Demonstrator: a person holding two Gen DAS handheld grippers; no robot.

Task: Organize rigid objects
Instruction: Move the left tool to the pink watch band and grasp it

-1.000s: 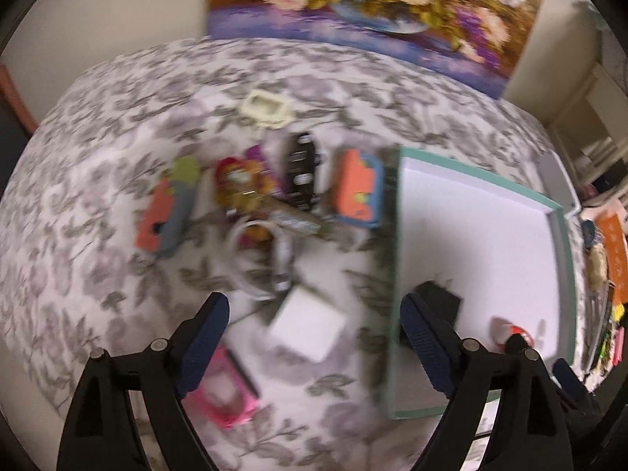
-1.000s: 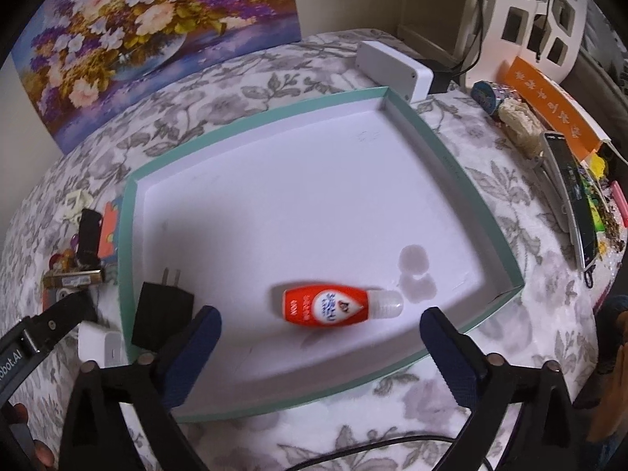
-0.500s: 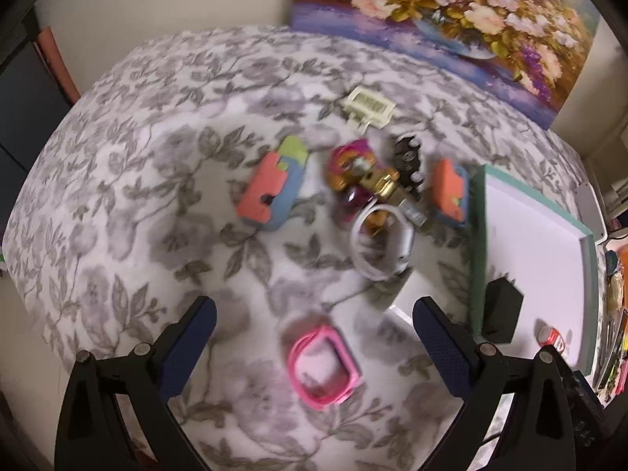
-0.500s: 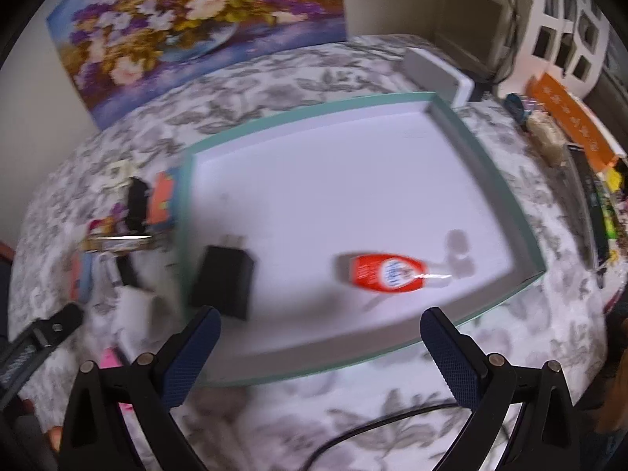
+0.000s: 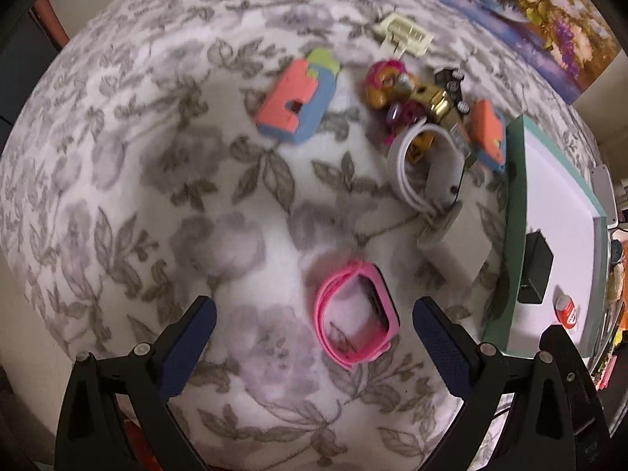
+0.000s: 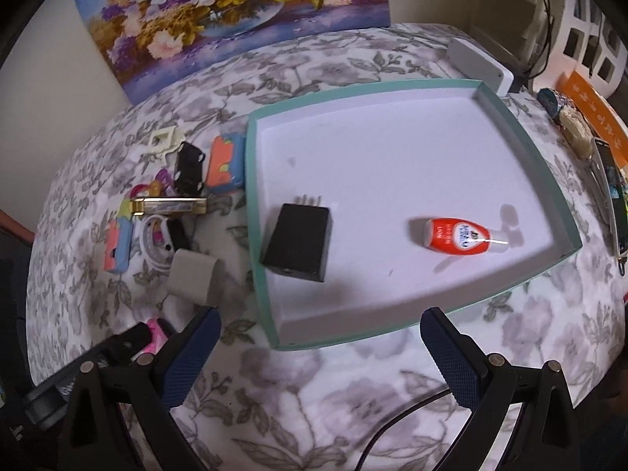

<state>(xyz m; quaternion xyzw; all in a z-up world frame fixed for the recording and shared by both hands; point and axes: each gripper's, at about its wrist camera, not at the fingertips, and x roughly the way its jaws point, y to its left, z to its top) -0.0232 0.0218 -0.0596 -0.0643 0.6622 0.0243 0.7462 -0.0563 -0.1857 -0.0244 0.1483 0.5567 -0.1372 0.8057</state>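
A pink watch [image 5: 355, 314] lies on the flowered cloth between the fingers of my left gripper [image 5: 314, 314], which is open and points straight down; the pads are clear of it. Beyond it lie a white adapter [image 5: 455, 251], a coiled white cable [image 5: 416, 172], two orange-and-blue foam blocks [image 5: 298, 102] [image 5: 488, 133], a small toy [image 5: 386, 82] and a gold bar [image 5: 435, 102]. My right gripper [image 6: 320, 325] hangs open and empty over the near rim of the teal tray [image 6: 251, 196]. A black charger [image 6: 298, 241] and a red bottle [image 6: 457, 235] lie in the tray.
A flower painting [image 6: 231, 11] leans at the back. A white box [image 6: 479, 59], a phone [image 6: 612, 204] and an orange packet [image 6: 592, 117] sit right of the tray. A black cable [image 6: 392, 424] runs under the right gripper. The table's rounded edge [image 5: 35, 235] falls away on the left.
The left gripper has moved left from the tray's edge and a little lower, and its jaws opened wider; the pink watch now lies between its fingers. The right gripper has drifted left along the tray.
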